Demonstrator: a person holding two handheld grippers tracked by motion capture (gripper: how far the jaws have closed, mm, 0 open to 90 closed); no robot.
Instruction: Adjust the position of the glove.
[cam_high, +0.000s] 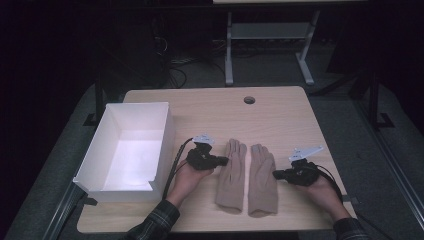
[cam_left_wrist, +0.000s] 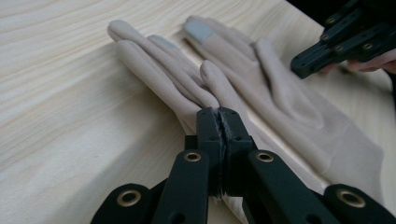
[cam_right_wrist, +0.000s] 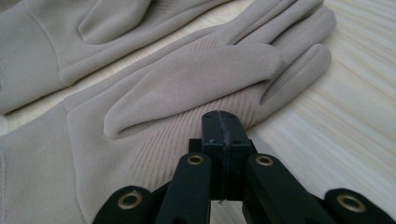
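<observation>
On the pale wood-grain table (cam_high: 280, 115), left to right:
Box: one white box (cam_high: 112, 150), open-topped, rectangular.
Left gripper (cam_high: 225, 161): jaws pressed together, empty, just beside the left glove.
Gloves: two, beige, soft knit, flat mid-table; left glove (cam_high: 231, 175), right glove (cam_high: 262, 179).
Right gripper (cam_high: 276, 174): jaws together, empty.

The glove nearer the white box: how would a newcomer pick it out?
On the wooden table, right of the white box, two beige gloves lie side by side, fingers pointing away. It is the left glove, by the left tool; its neighbour lies by the right tool.
</observation>
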